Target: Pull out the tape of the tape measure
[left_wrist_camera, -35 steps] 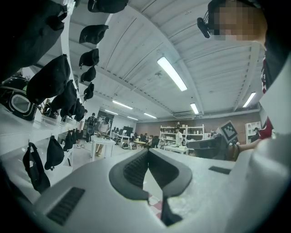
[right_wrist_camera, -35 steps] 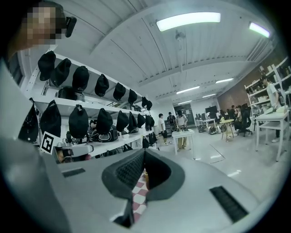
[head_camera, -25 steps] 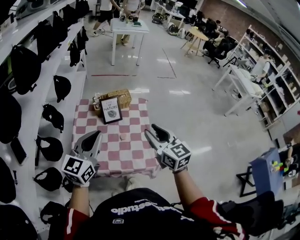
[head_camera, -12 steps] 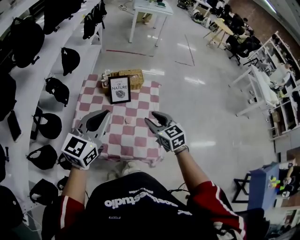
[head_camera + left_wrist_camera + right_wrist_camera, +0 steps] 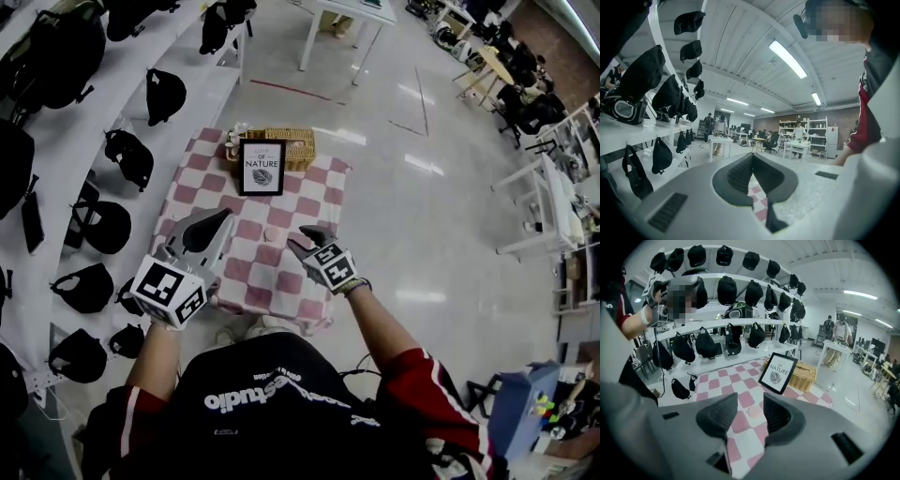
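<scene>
The tape measure [image 5: 273, 235] is a small pale round case lying on the pink-and-white checked table [image 5: 319, 192], in front of the framed sign. My right gripper [image 5: 304, 240] hovers just right of it, tilted down. In the right gripper view the tape measure [image 5: 753, 411] shows through the gap of the right gripper [image 5: 750, 399]. Its jaws have just been opening and are open with nothing held. My left gripper [image 5: 216, 225] hangs over the table's left side. In the left gripper view the left gripper [image 5: 752, 157] has its pads meeting at the tips, shut on nothing.
A framed "of NATURE" sign [image 5: 262, 167] leans against a wicker basket [image 5: 292, 144] at the table's far edge. White shelves with black caps and bags [image 5: 131, 155] run along the left. Shiny floor lies to the right; desks and people stand far off.
My right gripper has dropped and tipped down toward the table, and its jaws stand wider. The left gripper has edged forward over the cloth. The table now sits closer in view.
</scene>
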Demonstrator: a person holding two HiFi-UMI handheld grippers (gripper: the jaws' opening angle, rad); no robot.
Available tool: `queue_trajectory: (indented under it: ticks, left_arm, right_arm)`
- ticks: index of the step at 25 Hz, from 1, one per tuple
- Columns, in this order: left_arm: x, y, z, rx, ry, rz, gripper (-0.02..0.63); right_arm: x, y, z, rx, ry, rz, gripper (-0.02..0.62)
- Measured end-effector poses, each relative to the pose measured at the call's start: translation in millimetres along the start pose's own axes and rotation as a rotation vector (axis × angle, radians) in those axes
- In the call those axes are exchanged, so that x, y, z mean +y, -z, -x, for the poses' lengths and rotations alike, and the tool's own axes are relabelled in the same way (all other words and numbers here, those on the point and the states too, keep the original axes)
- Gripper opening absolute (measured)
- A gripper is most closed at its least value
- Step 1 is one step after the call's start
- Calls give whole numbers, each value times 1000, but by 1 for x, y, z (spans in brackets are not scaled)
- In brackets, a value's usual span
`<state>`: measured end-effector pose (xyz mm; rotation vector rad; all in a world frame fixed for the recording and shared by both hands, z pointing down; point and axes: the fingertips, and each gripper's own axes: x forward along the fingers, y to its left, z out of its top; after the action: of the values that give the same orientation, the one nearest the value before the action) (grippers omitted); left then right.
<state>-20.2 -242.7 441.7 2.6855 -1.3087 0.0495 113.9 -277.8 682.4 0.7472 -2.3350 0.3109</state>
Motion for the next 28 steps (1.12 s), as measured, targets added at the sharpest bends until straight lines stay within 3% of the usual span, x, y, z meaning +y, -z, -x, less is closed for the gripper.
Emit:
queue_trajectory:
  ticks: [14,28]
  left_arm:
    - [31,32,-20,74,-117,26,3]
    - [61,46,-9,121,-220,68,3]
  right_arm:
    - [-12,62,-103,199,-142,163,172]
    - [-16,101,-157,329,-219,244,187]
